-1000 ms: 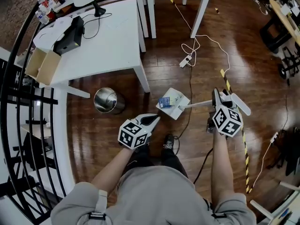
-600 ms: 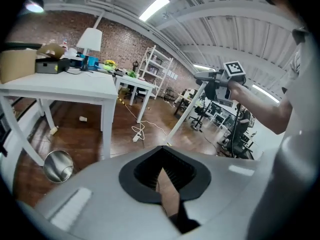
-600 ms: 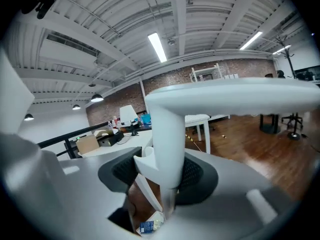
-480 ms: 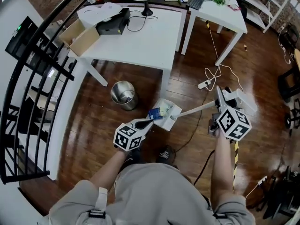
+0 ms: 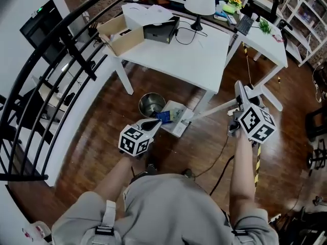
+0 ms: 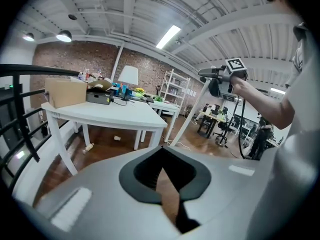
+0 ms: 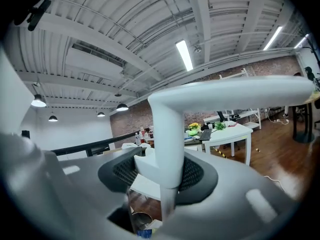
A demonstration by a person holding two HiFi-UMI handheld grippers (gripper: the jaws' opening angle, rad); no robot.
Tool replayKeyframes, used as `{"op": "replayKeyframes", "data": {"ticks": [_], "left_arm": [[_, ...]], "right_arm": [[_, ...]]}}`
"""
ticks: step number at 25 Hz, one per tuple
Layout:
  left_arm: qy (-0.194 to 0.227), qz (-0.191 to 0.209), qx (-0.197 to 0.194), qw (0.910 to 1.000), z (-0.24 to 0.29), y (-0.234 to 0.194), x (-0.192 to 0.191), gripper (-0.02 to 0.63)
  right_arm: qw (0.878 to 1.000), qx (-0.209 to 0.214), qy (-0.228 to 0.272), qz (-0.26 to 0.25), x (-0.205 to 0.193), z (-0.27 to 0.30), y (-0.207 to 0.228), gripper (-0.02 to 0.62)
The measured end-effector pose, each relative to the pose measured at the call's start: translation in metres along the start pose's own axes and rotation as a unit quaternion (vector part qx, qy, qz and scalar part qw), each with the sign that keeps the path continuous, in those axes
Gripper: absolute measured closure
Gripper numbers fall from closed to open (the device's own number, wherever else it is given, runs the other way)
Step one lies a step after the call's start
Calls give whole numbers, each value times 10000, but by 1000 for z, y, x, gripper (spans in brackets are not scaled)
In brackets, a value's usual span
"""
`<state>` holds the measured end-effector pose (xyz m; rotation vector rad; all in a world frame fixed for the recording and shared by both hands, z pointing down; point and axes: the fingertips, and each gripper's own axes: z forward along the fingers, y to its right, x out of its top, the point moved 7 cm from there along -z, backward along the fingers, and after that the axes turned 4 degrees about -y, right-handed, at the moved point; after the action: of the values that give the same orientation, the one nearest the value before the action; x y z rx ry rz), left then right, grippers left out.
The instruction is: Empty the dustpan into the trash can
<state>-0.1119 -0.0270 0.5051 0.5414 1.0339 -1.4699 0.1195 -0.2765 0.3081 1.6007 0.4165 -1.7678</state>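
The white dustpan (image 5: 178, 120) carries a blue scrap (image 5: 163, 117) and other litter, and hangs right beside the silver trash can (image 5: 150, 103) at the table leg. Its long white handle (image 5: 217, 109) runs up to my right gripper (image 5: 240, 100), which is shut on it. In the right gripper view the handle (image 7: 167, 134) stands between the jaws of the right gripper (image 7: 165, 171), with the can (image 7: 140, 219) below. My left gripper (image 5: 155, 123) is shut on nothing, its tip next to the blue scrap. The left gripper (image 6: 162, 176) shows closed, empty jaws.
A white table (image 5: 179, 50) with a cardboard box (image 5: 120, 34), a black device and a lamp (image 5: 199, 1) stands just behind the can. A black railing (image 5: 66, 50) curves along the left. A cable (image 5: 214, 162) and striped tape (image 5: 257, 162) lie on the wooden floor.
Both grippers have travelled with the dustpan across the floor toward the trash can; the pan, once well to its right, now sits right beside it. The right gripper has risen.
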Motion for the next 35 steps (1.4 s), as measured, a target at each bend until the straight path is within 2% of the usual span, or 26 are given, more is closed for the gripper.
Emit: {"op": "replayKeyframes", "data": {"ticks": [6, 12, 19, 27, 30, 35], "left_arm": [[277, 77, 196, 9994, -32, -64, 23, 601], [536, 160, 289, 9980, -53, -105, 50, 601], [610, -233, 630, 9959, -60, -142, 46, 601], [323, -300, 834, 9955, -33, -167, 53, 601], [276, -196, 682, 9971, -11, -171, 65, 601], [218, 221, 47, 9995, 43, -178, 103, 597]], "right_arm": [[9999, 26, 22, -132, -1, 64, -67, 408], [9994, -61, 78, -326, -2, 107, -123, 408], [9975, -36, -89, -705, -13, 153, -156, 408], [9954, 58, 87, -955, -5, 217, -163, 408], [9955, 86, 99, -943, -1, 241, -164, 408], [9956, 148, -58, -923, 2, 278, -177, 408]]}}
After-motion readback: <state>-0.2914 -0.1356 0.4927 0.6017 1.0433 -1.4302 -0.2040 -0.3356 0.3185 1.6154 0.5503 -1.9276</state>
